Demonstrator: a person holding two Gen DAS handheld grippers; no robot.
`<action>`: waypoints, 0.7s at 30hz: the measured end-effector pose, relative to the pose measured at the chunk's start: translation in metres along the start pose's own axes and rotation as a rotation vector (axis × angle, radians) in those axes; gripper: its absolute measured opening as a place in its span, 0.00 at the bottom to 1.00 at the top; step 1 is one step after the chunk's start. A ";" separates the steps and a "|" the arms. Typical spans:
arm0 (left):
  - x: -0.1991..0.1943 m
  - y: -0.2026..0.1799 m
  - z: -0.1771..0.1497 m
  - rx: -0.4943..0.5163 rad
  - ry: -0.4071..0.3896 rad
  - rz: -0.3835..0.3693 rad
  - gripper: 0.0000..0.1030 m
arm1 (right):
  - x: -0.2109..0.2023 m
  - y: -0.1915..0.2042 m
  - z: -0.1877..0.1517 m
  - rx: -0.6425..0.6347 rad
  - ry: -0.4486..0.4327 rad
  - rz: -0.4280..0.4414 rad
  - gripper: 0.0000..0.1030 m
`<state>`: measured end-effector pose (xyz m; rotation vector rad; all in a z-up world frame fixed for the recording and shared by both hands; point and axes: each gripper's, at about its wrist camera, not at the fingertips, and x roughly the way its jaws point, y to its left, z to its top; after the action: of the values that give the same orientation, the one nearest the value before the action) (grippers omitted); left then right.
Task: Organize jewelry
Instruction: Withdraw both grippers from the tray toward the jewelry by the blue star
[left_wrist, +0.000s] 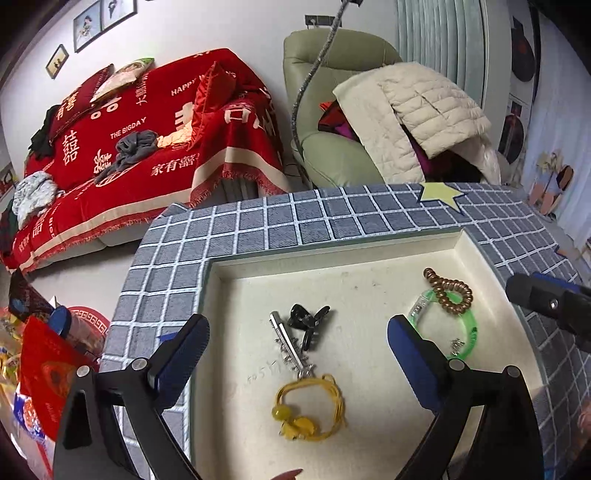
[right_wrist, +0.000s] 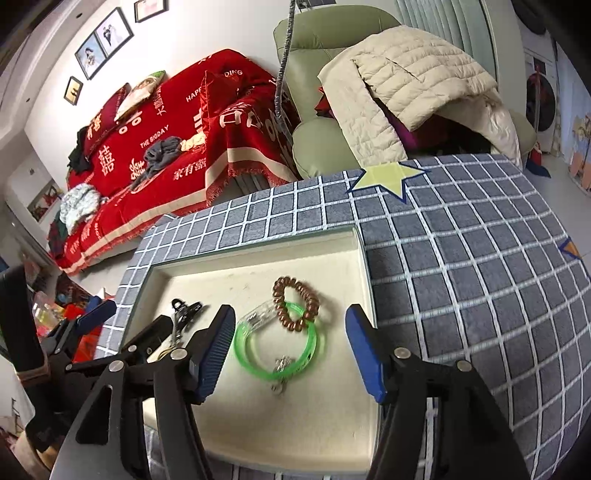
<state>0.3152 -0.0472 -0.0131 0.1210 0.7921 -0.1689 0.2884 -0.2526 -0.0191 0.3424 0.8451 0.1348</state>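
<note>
I am holding both tongs spread wide over the tray (left_wrist: 221, 280) on the table (right_wrist: 480, 277), and nothing is pinched. The left tongs (left_wrist: 295, 350) are hanging over the yellow bracelet (left_wrist: 310, 410) and silver clip (left_wrist: 291, 347). The right tongs (right_wrist: 291, 350) are hanging over the green bangle (right_wrist: 280, 347) and brown coil (right_wrist: 295, 302). The bangle looks stiff and slippery, so I am thinking of pinching its rim. The yellow cord looks soft and light.
</note>
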 end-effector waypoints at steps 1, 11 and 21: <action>-0.007 0.003 -0.002 -0.015 -0.006 -0.008 1.00 | -0.005 0.001 -0.003 -0.001 -0.005 0.008 0.71; -0.063 0.017 -0.033 -0.025 -0.029 -0.026 1.00 | -0.069 0.011 -0.037 -0.030 -0.119 0.044 0.86; -0.110 0.019 -0.088 0.025 -0.025 -0.003 1.00 | -0.114 0.014 -0.076 -0.048 -0.131 0.071 0.87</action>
<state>0.1818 -0.0017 0.0053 0.1409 0.7651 -0.1831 0.1561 -0.2492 0.0202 0.3329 0.6993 0.1958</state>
